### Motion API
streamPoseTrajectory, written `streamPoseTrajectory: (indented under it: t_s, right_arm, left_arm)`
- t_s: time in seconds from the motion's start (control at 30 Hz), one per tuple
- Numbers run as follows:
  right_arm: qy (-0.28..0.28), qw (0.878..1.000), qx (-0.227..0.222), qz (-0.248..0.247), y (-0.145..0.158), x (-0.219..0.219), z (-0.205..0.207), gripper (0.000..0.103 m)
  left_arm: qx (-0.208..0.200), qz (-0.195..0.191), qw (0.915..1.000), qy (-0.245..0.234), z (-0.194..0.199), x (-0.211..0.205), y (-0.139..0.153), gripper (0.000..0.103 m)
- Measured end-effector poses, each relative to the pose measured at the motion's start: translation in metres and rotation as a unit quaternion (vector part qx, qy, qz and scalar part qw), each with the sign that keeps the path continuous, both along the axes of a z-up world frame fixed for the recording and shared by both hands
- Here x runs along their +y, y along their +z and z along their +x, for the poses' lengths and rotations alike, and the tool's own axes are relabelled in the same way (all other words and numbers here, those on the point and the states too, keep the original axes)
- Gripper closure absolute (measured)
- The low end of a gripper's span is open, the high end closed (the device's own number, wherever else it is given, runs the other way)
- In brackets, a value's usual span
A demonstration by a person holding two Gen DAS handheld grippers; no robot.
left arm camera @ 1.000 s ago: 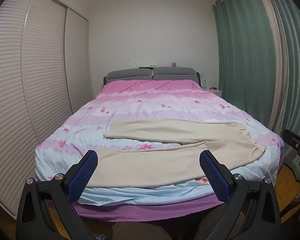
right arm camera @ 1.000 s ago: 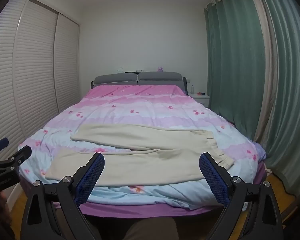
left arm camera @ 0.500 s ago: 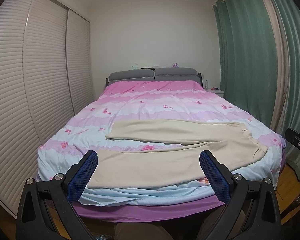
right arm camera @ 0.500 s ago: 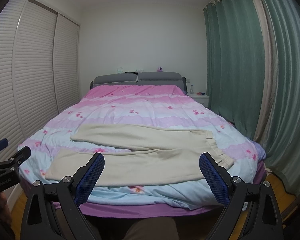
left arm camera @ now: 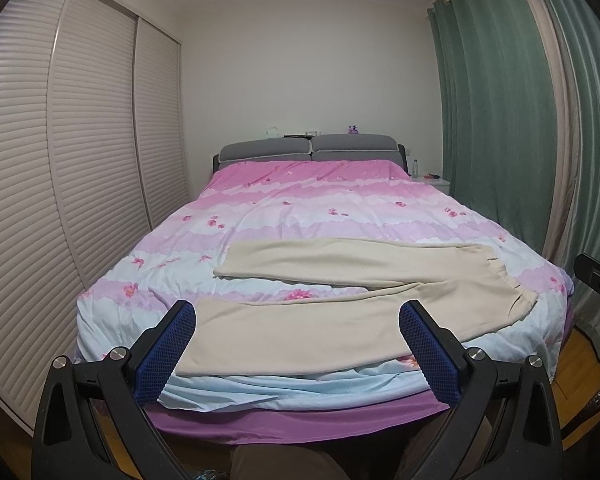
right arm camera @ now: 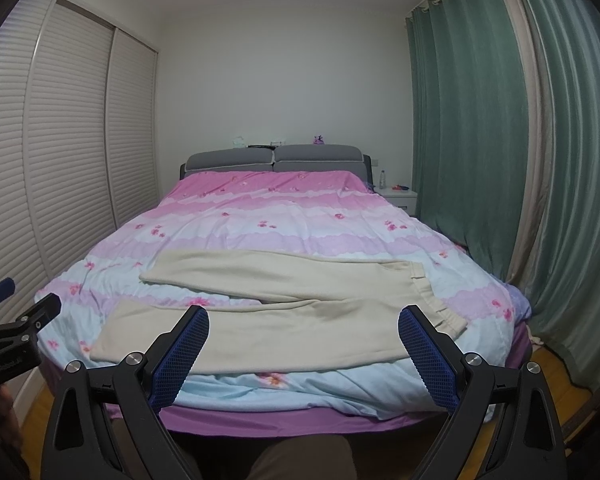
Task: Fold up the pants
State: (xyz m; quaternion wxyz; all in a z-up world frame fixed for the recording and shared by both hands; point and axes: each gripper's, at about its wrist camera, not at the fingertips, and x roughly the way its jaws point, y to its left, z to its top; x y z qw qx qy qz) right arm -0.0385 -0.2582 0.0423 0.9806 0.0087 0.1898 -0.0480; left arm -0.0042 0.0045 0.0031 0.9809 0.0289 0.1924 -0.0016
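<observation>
Both tongs, left tongs [left arm camera: 298,354] and right tongs [right arm camera: 303,358], hang spread and empty at the foot of the bed [left arm camera: 260,426], pinching nothing. Cream pants [left arm camera: 340,312] lie flat across the quilt [left arm camera: 320,208], legs splayed leftward, waistband right, probably laid out ready for folding.

Pants [left arm camera: 340,312] lie flat across bed [left arm camera: 300,216] foot end, waistband right, legs left; wardrobe [left arm camera: 60,184] left, curtains [left arm camera: 500,120] right, nightstand [right arm camera: 398,196] probably beside headboard.
</observation>
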Motion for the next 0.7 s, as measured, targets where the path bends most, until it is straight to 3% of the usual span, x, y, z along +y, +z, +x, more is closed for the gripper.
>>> streamPoseTrajectory:
  t_s: [0.7]
  right_arm:
    - [-0.001,1.0,-0.001,-0.001,-0.0009,0.0023,-0.0008,0.007]
  left_arm:
    - [0.002,0.004,1.0,-0.003,0.0022,-0.0029,-0.0015,0.0]
